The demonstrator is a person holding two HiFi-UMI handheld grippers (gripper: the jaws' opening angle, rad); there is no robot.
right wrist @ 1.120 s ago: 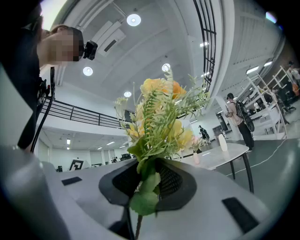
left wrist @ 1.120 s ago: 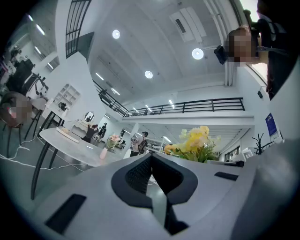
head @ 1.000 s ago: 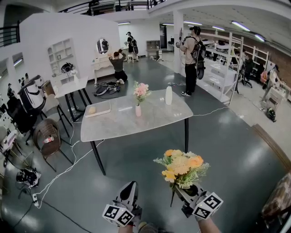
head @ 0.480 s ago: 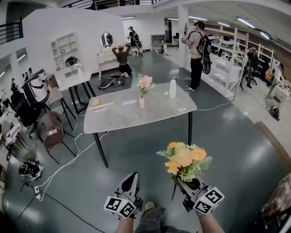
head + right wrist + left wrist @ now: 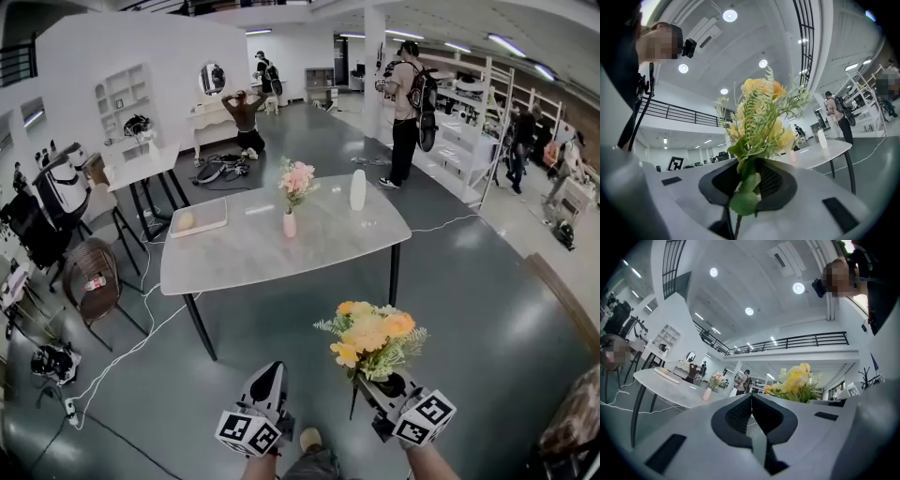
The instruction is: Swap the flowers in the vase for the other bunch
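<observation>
- The right tongs point(image 5: 382, 386) are clenched on the stems of a yellow and orange bunch point(image 5: 373, 339). In the right gripper view the green stems and a leaf pass between the two dark pads point(image 5: 776, 180), and the blooms stand upright above them.
- The left tongs point(image 5: 272, 370) are clenched on nothing. The left gripper view shows their two pads pressed flat together with no gap.
- In the head view both tongs sit low and side by side, above the grey floor point(image 5: 469, 281). They are well short of the table point(image 5: 244, 262).
- The table has a pale stone-look top on dark legs and stands ahead of the tongs.
- Near the middle of the table a small pink vase point(image 5: 290, 225) stands upright and holds the pink flowers point(image 5: 297, 178).
- A white bottle-shaped vase point(image 5: 357, 189) stands to the right of the pink vase, apart from it and nearer the far edge.
- A pale tray point(image 5: 211, 225) lies near the table's left end with a small round tan thing on it.
- A woven chair point(image 5: 94, 272) stands on the floor to the left of the table.
- Beyond the table a person point(image 5: 405, 112) wearing a backpack stands near white shelving point(image 5: 469, 122).
</observation>
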